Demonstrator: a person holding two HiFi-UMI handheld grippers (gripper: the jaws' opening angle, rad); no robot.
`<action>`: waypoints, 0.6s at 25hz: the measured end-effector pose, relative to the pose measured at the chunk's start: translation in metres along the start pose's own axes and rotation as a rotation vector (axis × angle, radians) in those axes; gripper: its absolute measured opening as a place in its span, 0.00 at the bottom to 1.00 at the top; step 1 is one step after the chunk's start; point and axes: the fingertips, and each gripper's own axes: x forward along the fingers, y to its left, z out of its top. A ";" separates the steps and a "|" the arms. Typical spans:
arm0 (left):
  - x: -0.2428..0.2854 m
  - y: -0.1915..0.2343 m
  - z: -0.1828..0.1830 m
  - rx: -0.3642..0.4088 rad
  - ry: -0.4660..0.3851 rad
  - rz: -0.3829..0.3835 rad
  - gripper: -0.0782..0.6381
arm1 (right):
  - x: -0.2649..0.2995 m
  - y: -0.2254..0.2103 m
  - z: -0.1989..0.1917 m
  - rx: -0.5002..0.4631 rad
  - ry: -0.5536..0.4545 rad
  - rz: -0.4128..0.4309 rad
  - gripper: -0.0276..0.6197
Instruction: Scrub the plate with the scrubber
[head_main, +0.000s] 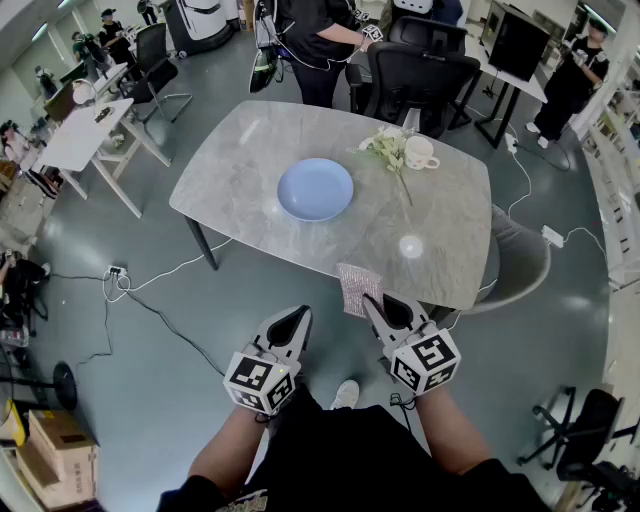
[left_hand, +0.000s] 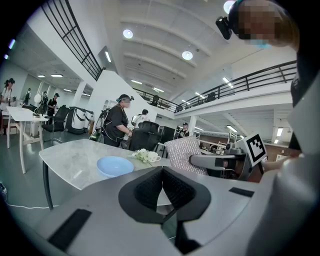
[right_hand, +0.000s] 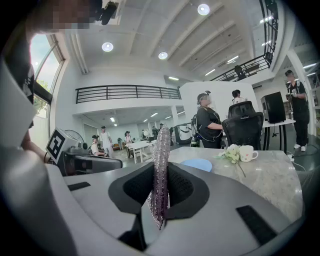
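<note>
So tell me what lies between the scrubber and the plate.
Only bare tabletop, the head view shows, between the plate and the scrubber in the right gripper.

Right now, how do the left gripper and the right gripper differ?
The right gripper is shut on the silvery scrubber; the left gripper is shut on nothing. In the head view, the right gripper's scrubber overlaps the near edge of the table; the left gripper shows only against the floor. Both are short of the blue plate.

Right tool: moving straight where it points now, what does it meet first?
The right tool would probably meet the near edge of the table, scrubber first; the plate lies farther. Depth is unclear.
</note>
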 end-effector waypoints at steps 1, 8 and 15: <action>0.000 0.000 0.000 -0.001 0.001 -0.001 0.13 | 0.001 0.000 0.000 0.000 0.001 0.000 0.15; 0.002 0.010 -0.001 -0.008 0.006 -0.001 0.13 | 0.010 -0.004 -0.003 0.033 -0.003 -0.005 0.16; -0.002 0.033 0.000 -0.021 0.009 0.002 0.13 | 0.032 0.001 -0.004 0.043 0.012 -0.002 0.16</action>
